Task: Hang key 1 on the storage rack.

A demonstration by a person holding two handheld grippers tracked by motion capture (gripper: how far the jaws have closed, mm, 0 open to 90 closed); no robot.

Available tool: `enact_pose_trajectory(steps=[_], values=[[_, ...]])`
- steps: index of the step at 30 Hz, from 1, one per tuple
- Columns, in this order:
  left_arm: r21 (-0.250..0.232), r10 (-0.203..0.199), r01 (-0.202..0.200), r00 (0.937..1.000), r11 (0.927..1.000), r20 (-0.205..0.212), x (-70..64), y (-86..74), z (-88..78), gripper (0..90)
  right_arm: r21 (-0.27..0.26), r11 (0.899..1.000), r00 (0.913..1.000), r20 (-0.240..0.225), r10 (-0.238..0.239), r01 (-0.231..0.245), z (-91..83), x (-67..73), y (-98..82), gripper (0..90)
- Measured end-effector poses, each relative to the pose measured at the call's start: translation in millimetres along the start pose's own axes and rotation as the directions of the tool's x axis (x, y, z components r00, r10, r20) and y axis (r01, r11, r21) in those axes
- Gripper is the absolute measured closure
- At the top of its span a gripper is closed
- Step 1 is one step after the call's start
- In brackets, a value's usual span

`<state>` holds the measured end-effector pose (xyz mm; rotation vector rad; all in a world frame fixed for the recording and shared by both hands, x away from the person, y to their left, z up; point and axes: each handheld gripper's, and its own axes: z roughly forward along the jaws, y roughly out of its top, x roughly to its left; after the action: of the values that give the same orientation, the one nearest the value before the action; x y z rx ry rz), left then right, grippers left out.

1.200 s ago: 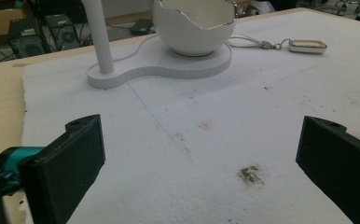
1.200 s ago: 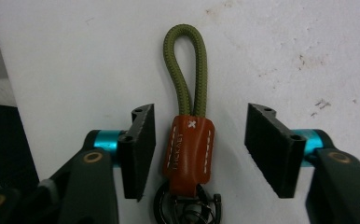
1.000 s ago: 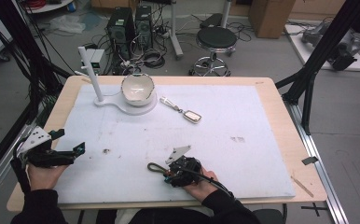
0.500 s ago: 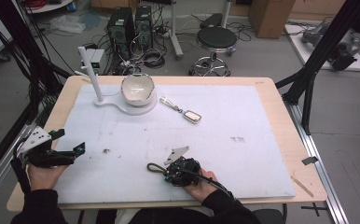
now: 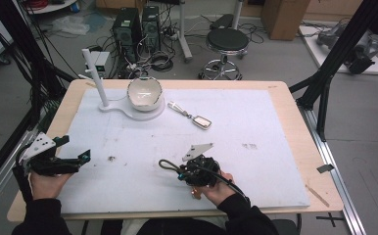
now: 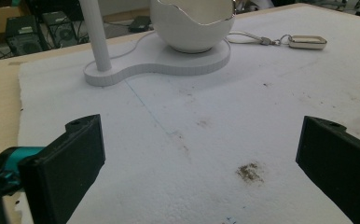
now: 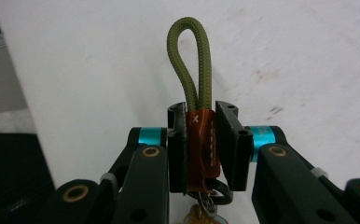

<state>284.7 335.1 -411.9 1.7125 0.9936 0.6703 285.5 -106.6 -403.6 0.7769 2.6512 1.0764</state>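
My right gripper (image 5: 182, 172) is near the front middle of the table, shut on a key lanyard. In the right gripper view the jaws (image 7: 201, 114) clamp the lanyard's rust-coloured sleeve (image 7: 200, 144). Its olive cord loop (image 7: 190, 60) sticks out past the tips, and it points left in the high view (image 5: 166, 165). A ring and keys (image 7: 201, 212) hang below the jaws. My left gripper (image 5: 74, 149) is held open at the table's left front. Nothing lies between its jaws (image 6: 201, 140), only bare white mat.
A white stand (image 5: 128, 110) with an upright post (image 5: 95, 78) and a white bowl (image 5: 144, 92) sits at the back left. A silver key fob (image 5: 202, 122) on a white strap lies right of it. A white foam mat (image 5: 255, 117) covers the wooden table.
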Motion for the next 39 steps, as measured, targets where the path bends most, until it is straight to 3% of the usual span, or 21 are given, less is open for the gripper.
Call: enact_pose_trajectory(steps=[5, 8, 17, 25, 39], values=[[0.003, 0.002, -0.002, 1.0000, 1.0000, 0.001, 0.0, 0.0, 0.5, 1.7, -0.040, 0.999, 0.9996, 0.010, 0.027, -0.027, -6.6, -8.4, 6.2, 75.0], [0.004, 0.001, -0.001, 1.0000, 1.0000, 0.002, -0.1, -0.1, 1.1, 1.7, -0.068, 0.997, 0.9991, -0.007, 0.041, -0.041, -12.8, -16.5, 17.6, 74.9], [0.002, -0.004, 0.003, 1.0000, 1.0000, 0.005, 0.4, -0.1, 1.0, 1.7, -0.074, 0.996, 0.9981, -0.037, 0.049, -0.052, -14.5, -26.7, 38.8, 74.8], [0.000, -0.009, 0.009, 0.9999, 1.0000, 0.007, 0.7, -0.1, 1.1, 1.7, -0.074, 0.997, 0.9977, -0.063, 0.022, -0.027, -14.2, -30.0, 64.4, 74.8], [-0.004, -0.010, 0.010, 0.9999, 0.9999, 0.006, 1.8, -0.2, 0.8, 1.7, -0.087, 0.996, 0.9978, -0.065, -0.010, 0.004, -15.6, -38.7, 108.6, 74.8]])
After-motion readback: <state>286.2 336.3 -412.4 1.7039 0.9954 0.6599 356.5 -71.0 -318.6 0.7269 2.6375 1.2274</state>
